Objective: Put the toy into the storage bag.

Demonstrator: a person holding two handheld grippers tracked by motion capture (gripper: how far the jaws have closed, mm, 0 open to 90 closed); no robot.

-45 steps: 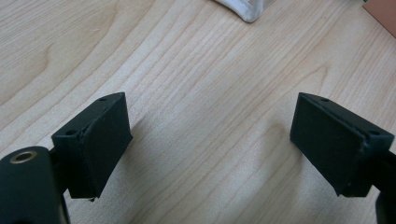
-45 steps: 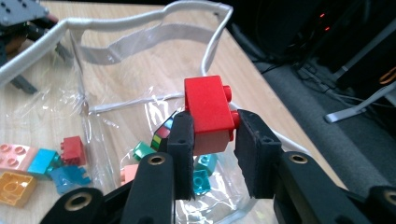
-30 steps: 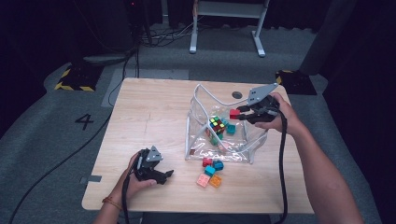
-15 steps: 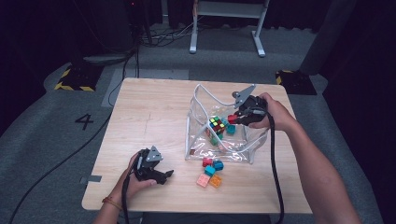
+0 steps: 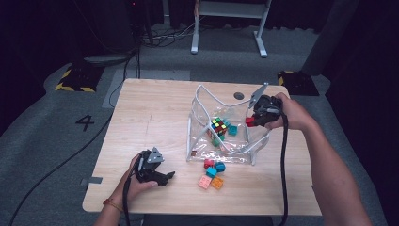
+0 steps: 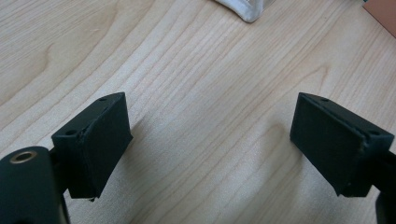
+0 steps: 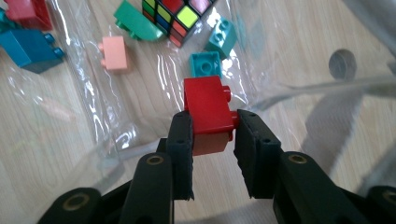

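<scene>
The left tool (image 5: 153, 170) rested at the near edge of the worktop (image 5: 150, 117), jaws spread wide with only bare wood between them in the left gripper view. Just beyond, four loose bricks (image 5: 211, 173) lay on the worktop, touching or just beside the front of the clear bag (image 5: 197, 141). Inside the bag lay a puzzle cube (image 5: 218, 125) and several bricks. At the far right, the right tool (image 7: 212, 133) was clamped on a red brick (image 7: 205, 107), held above the bag's open mouth. Judged from this layout, the apparent job of loading bricks into the bag was partly done: one brick was in transit and four remained outside.
</scene>
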